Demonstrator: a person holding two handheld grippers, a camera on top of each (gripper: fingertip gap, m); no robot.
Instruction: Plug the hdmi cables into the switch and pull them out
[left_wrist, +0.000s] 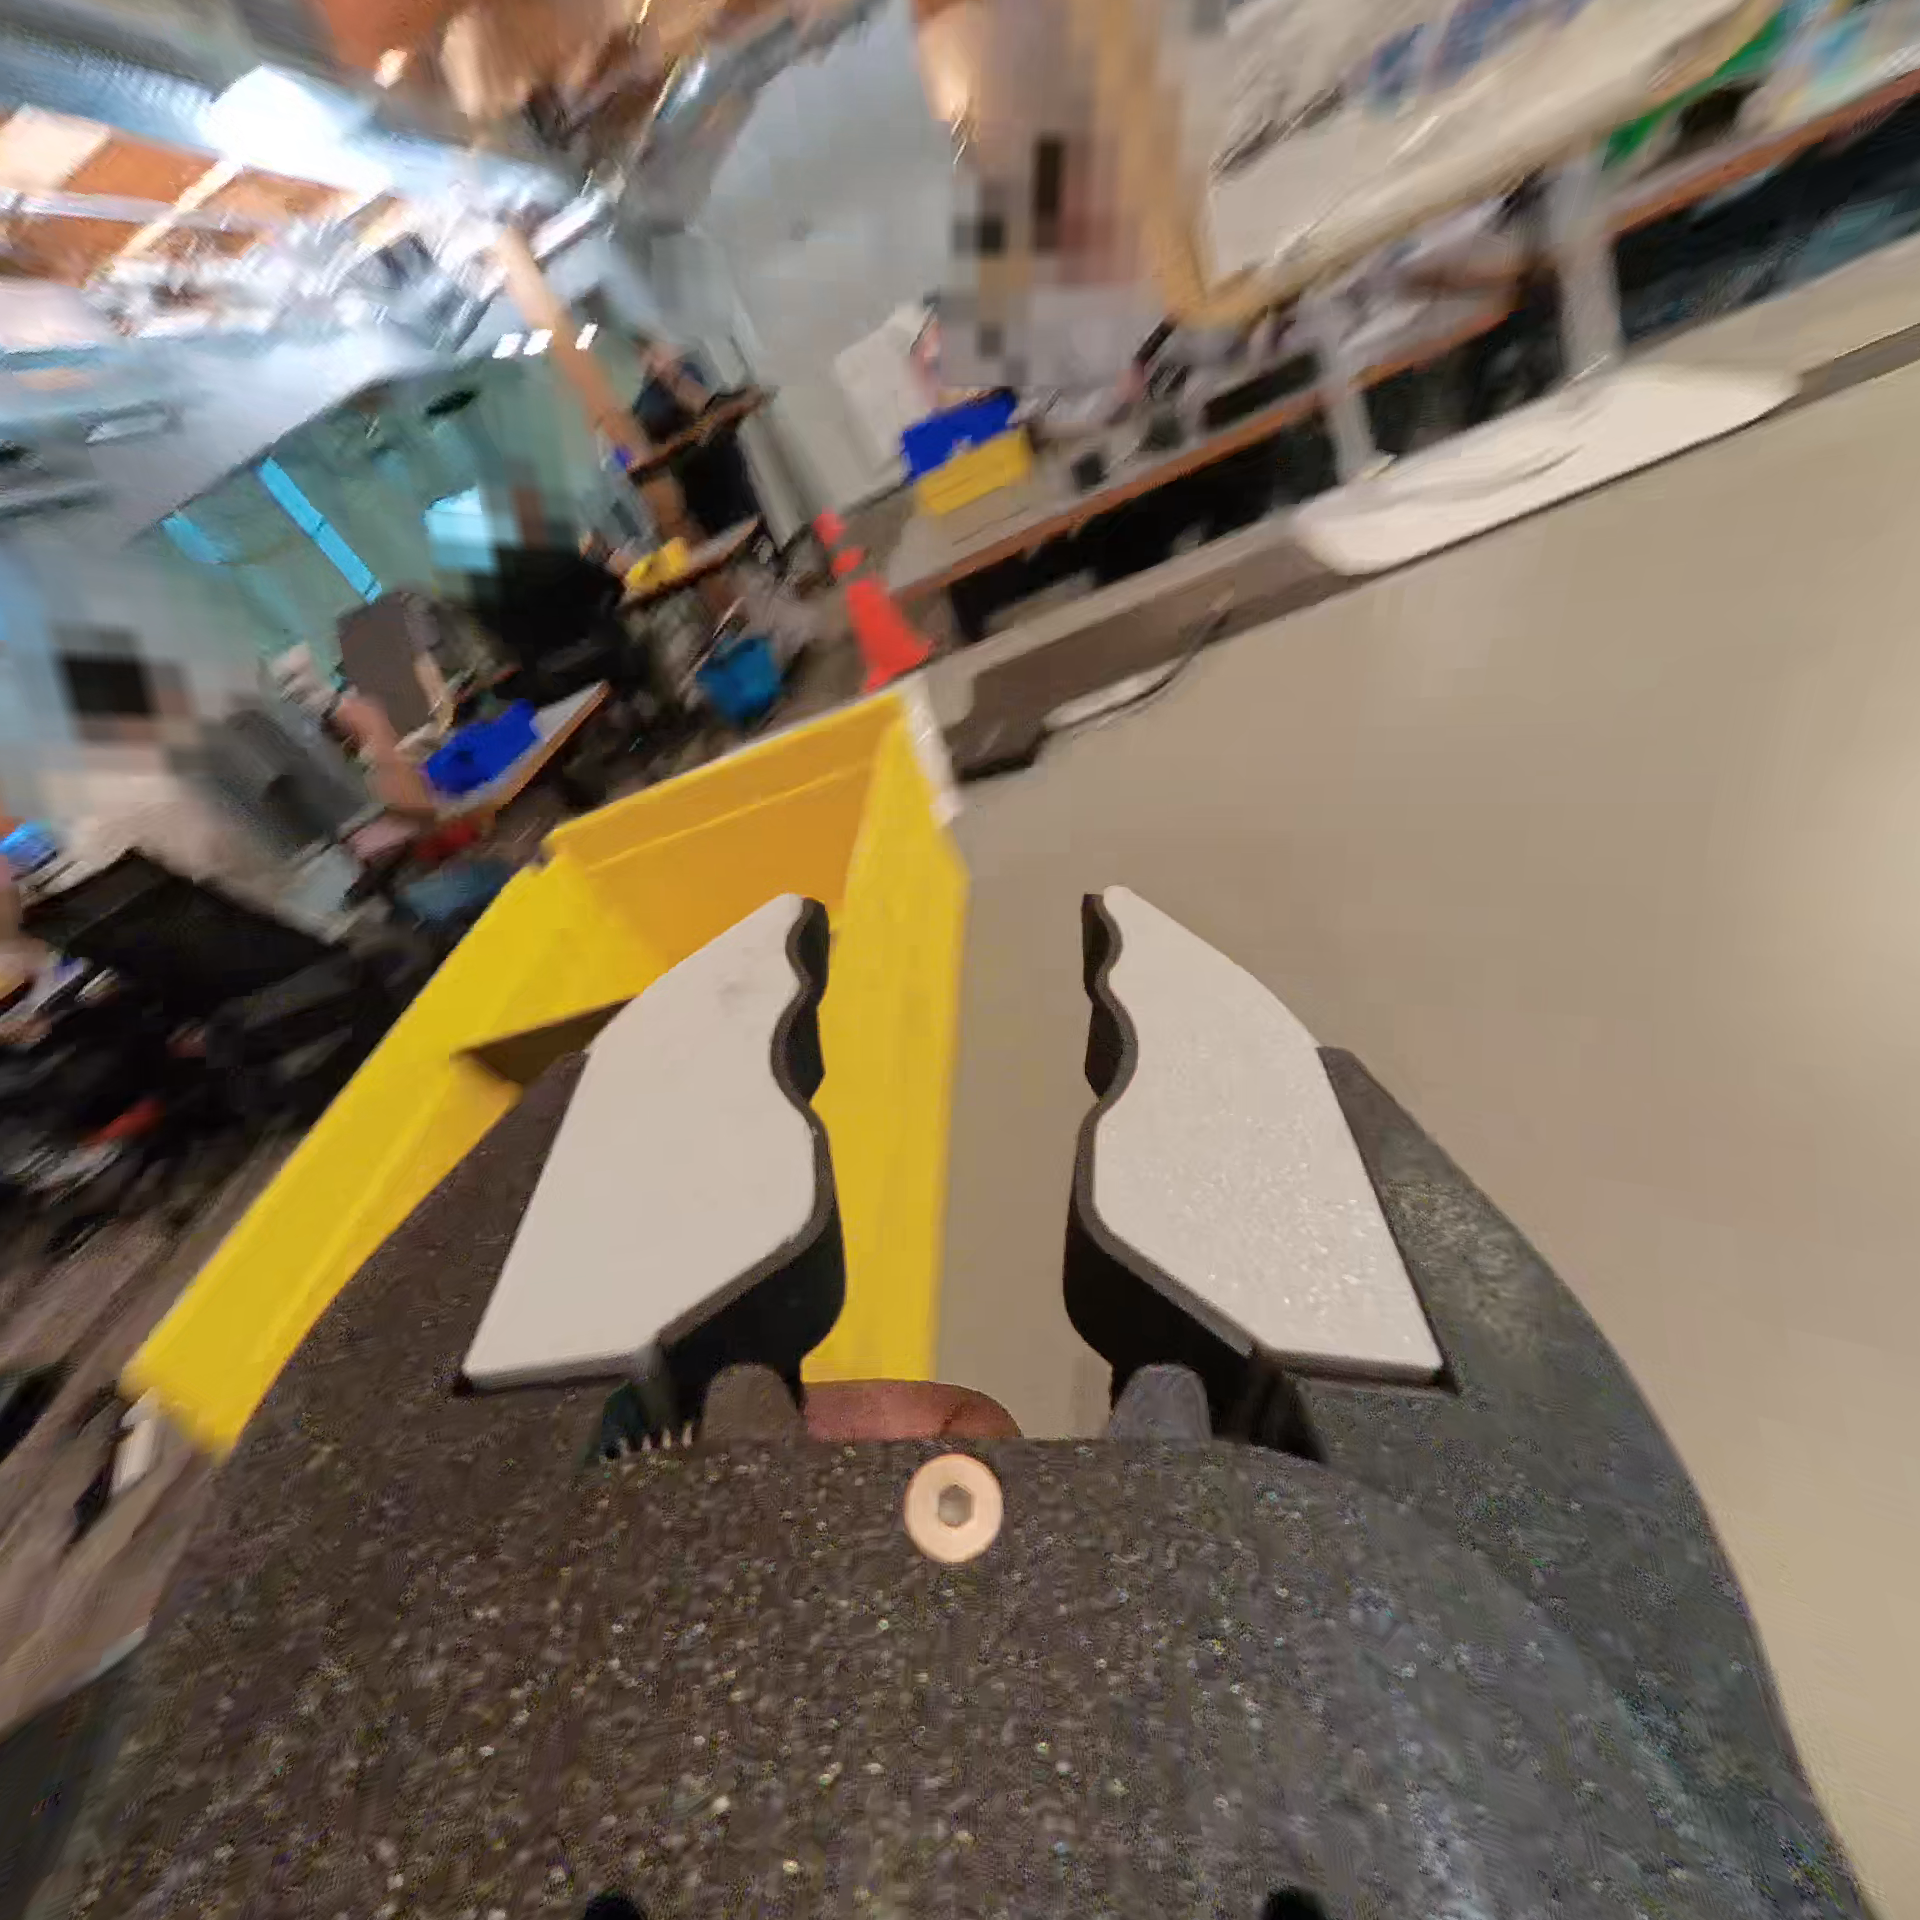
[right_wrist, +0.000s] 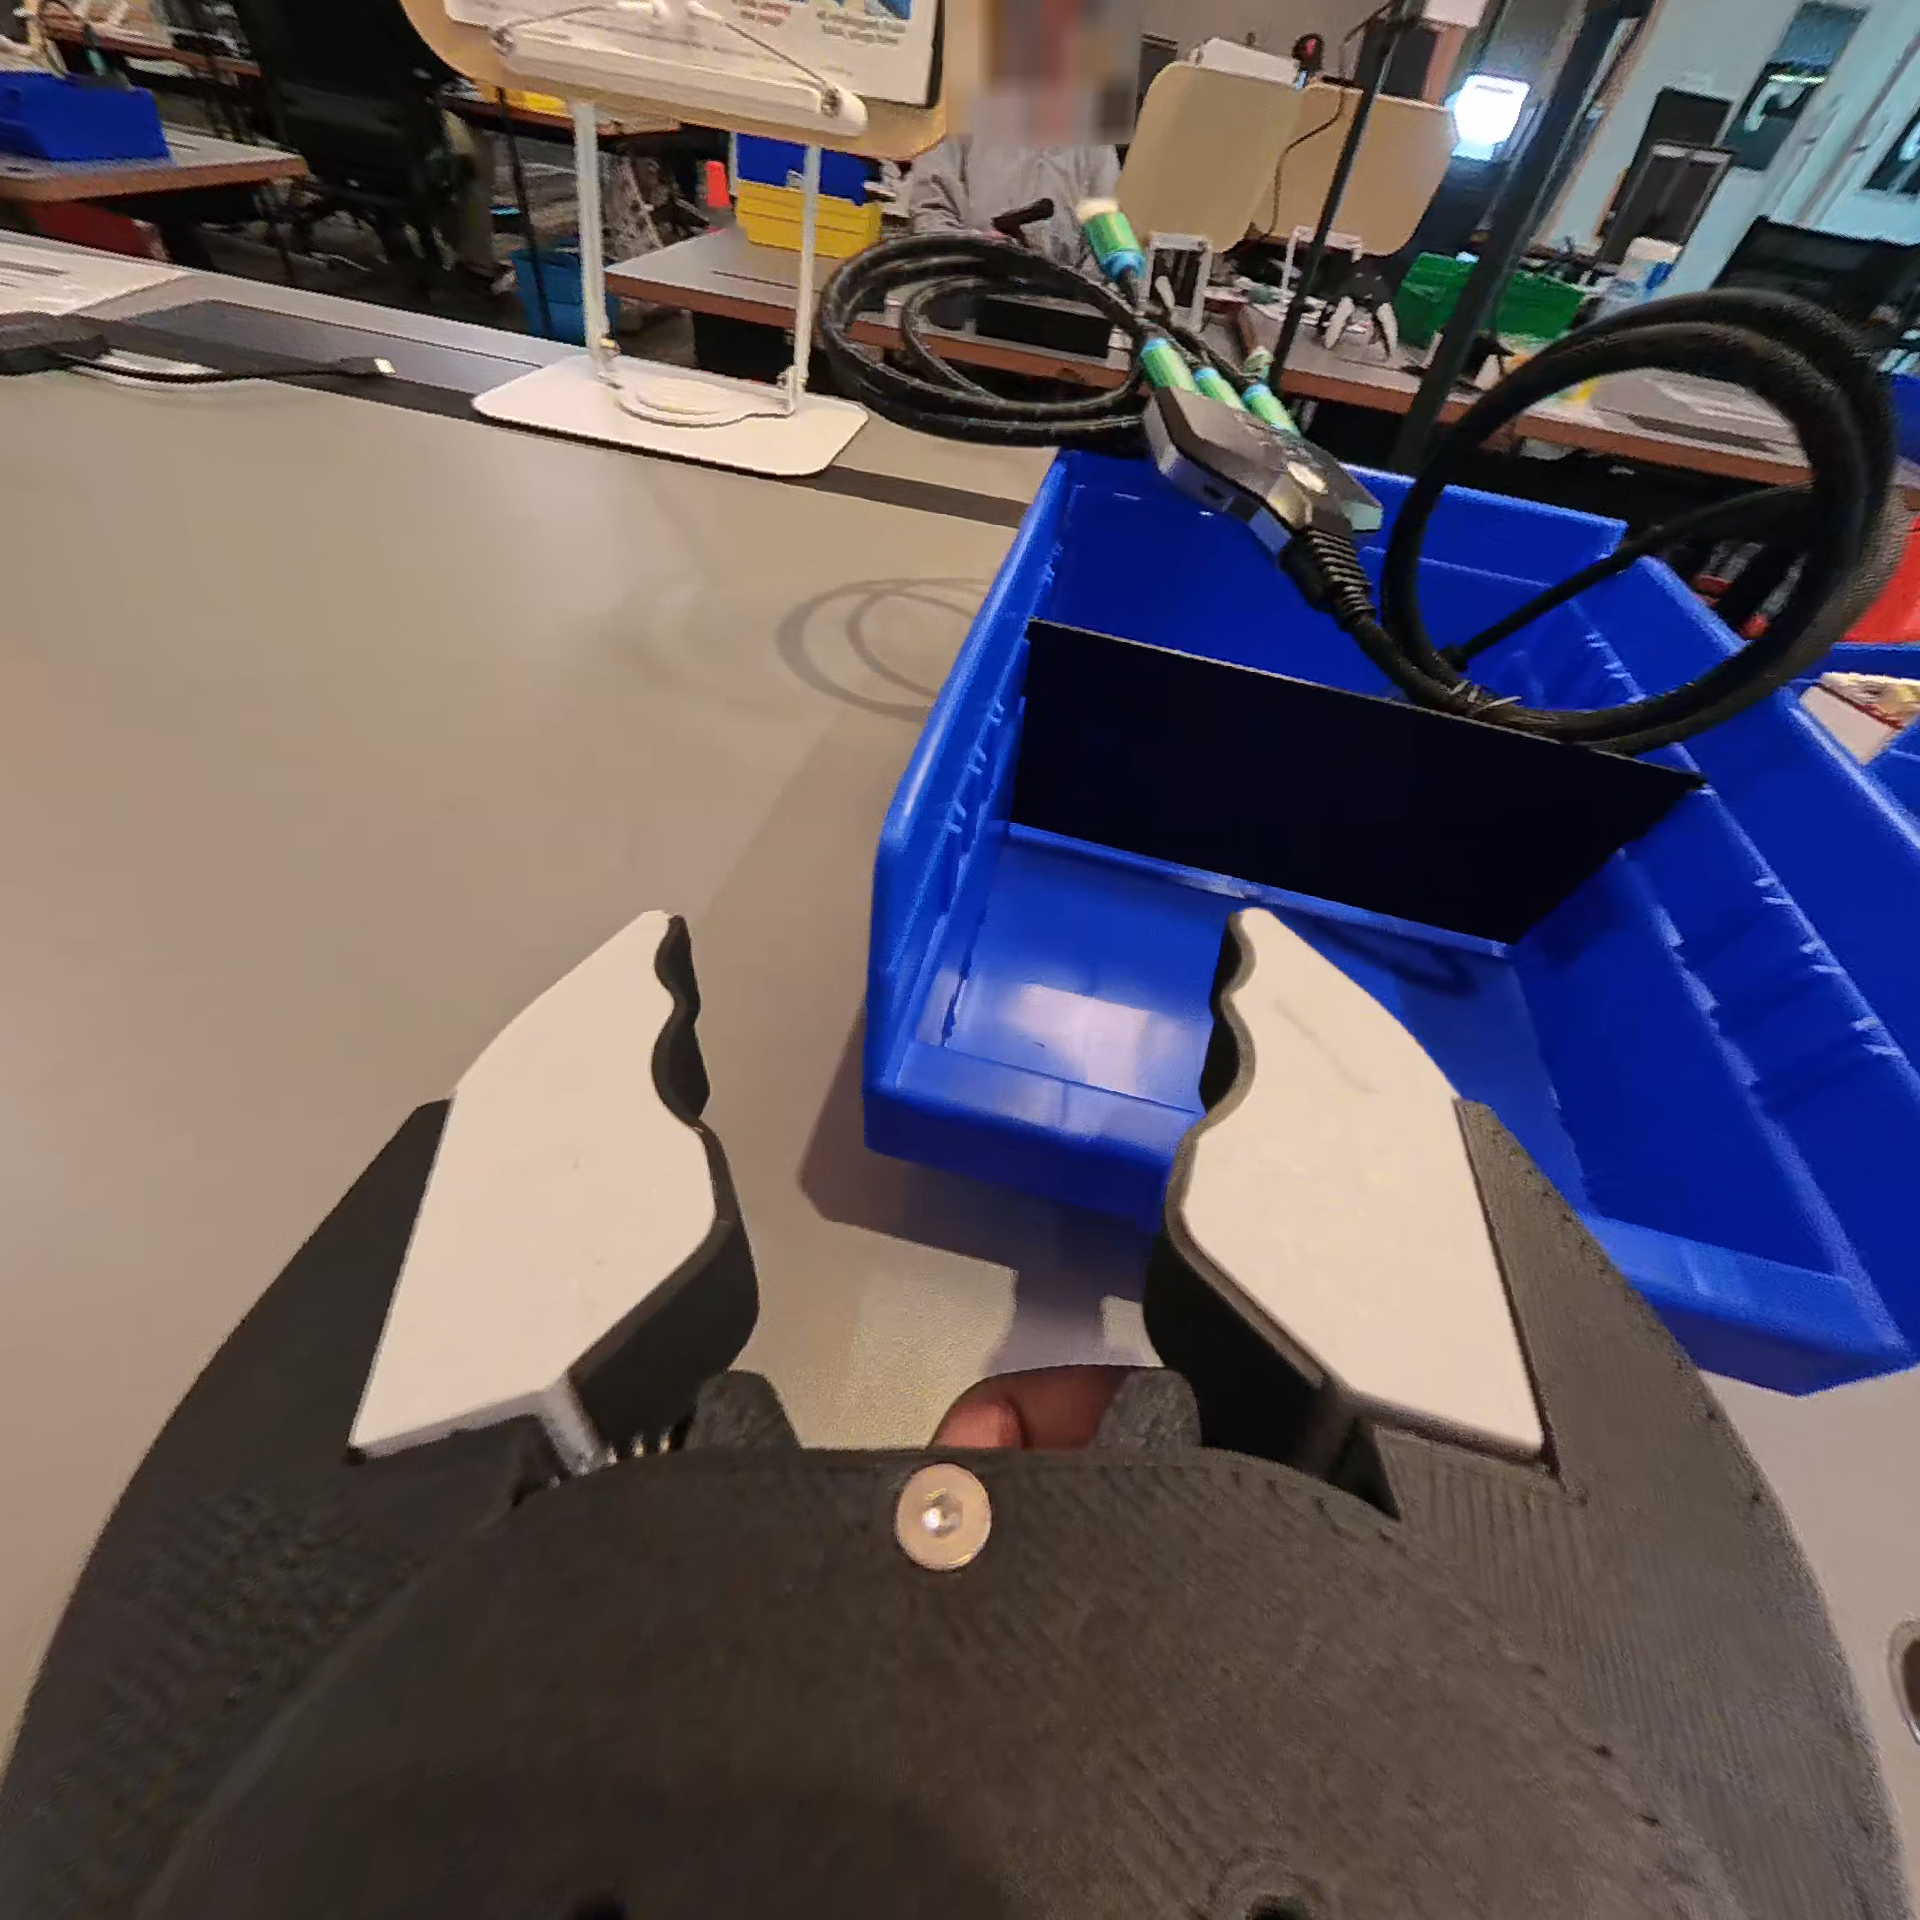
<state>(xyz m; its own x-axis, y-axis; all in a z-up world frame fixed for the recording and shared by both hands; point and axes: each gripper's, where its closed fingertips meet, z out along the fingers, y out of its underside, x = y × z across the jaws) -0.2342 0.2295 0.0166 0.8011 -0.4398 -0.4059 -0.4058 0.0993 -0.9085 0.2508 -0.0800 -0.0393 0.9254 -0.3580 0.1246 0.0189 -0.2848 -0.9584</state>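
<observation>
A workshop of benches and bins lies behind the grey table (right_wrist: 364, 727) I am working over. Nearest my right gripper (right_wrist: 956, 997) is a blue bin (right_wrist: 1714, 1091), rigid moulded plastic by the look, with a dark divider (right_wrist: 1299, 779) standing across it; I judge it light and stiff, best taken by a side wall or rim. A black cable bundle (right_wrist: 1662, 499) with a small black adapter box (right_wrist: 1257, 468) and green-tipped plugs hangs over the far compartment, limp and springy; I would take it by the box or the coil. The right gripper's fingers stand wide apart with nothing between them, one over the table, one over the near compartment. My left gripper (left_wrist: 956, 997), also apart and bare, hovers over the wall of a yellow bin (left_wrist: 904, 1039); that view is blurred.
</observation>
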